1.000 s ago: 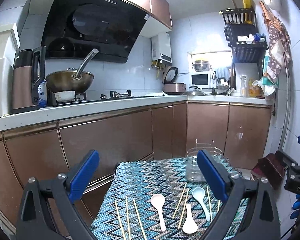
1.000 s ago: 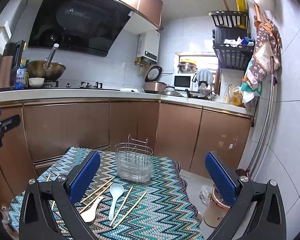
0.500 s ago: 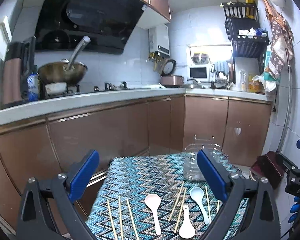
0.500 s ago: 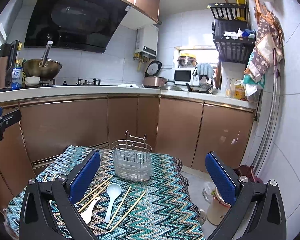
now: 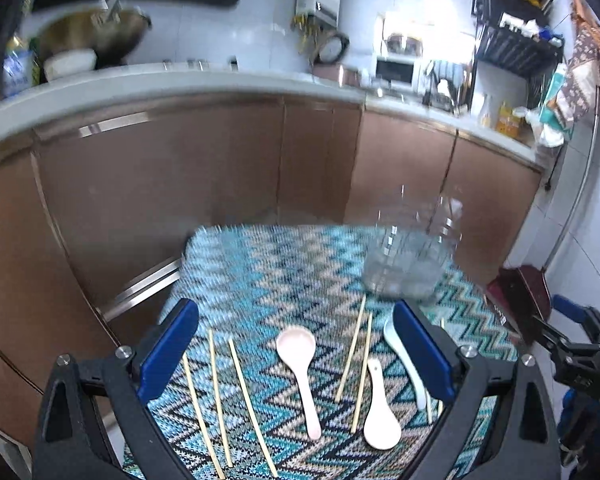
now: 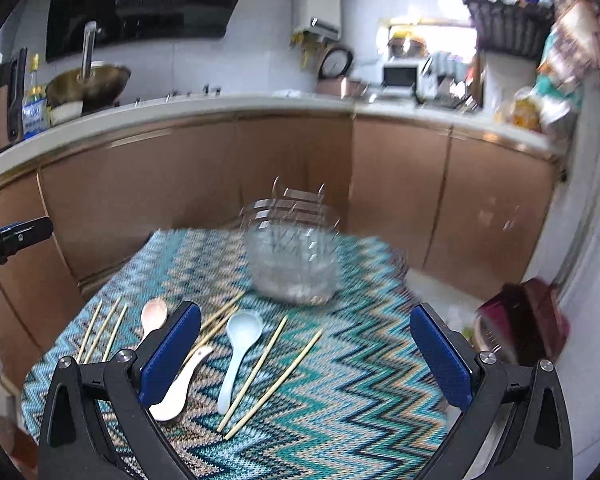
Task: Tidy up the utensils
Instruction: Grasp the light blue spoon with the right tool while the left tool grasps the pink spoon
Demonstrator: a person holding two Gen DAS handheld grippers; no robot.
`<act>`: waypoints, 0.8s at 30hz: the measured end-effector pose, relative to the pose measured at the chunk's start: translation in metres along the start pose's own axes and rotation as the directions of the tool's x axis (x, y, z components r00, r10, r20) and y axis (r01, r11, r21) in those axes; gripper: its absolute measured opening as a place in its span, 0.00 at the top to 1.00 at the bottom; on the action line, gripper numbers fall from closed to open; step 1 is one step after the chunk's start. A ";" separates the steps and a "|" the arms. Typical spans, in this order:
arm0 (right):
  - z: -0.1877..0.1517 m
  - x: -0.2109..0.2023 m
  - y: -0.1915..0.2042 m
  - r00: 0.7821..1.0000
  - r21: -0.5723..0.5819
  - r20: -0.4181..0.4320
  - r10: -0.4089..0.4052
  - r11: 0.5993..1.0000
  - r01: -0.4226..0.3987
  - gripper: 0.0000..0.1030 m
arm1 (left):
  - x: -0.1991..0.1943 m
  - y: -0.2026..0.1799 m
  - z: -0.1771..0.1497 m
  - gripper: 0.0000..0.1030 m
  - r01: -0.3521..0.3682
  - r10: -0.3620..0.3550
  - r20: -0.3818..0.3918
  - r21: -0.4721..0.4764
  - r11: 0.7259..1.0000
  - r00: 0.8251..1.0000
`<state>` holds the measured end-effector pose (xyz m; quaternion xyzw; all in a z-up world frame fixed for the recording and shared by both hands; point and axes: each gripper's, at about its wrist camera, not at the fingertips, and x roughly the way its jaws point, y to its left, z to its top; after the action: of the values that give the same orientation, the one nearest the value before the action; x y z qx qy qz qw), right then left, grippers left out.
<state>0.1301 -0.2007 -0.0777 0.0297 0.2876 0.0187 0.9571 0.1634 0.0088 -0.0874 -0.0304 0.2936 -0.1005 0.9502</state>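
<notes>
- Our left gripper (image 5: 296,344) stood wide apart over the zigzag cloth (image 5: 284,264), with nothing between its pads.
- Our right gripper (image 6: 306,344) was wide too, its jaws closing, nothing between them.
- The wire utensil holder (image 6: 292,256) stood on the cloth's far part.
- Nearer than the holder lay a pink spoon (image 5: 298,354), a white spoon (image 5: 380,416), a pale blue spoon (image 6: 238,344) and loose chopsticks (image 5: 216,400).

Left tongs (image 5: 296,354): black plastic frame, triangular cut-outs in arms, silver screws at joints, blue flat pads (image 5: 167,354). Right tongs (image 6: 305,354): same build, black arms, silver screws, blue pads (image 6: 440,360). White lettering on black body of other tongs, too blurred to read.
</notes>
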 end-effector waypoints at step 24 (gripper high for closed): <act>-0.020 0.223 0.002 0.822 0.081 -0.394 0.412 0.906 -0.415 0.68 | 0.179 0.041 -0.026 0.21 0.260 -0.227 -0.464 0.009 0.965 0.857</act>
<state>0.3047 -0.1859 -0.2166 0.0828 0.4648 0.2324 0.8504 0.2999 0.0113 -0.2125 -0.0087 0.4995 -0.2346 0.8339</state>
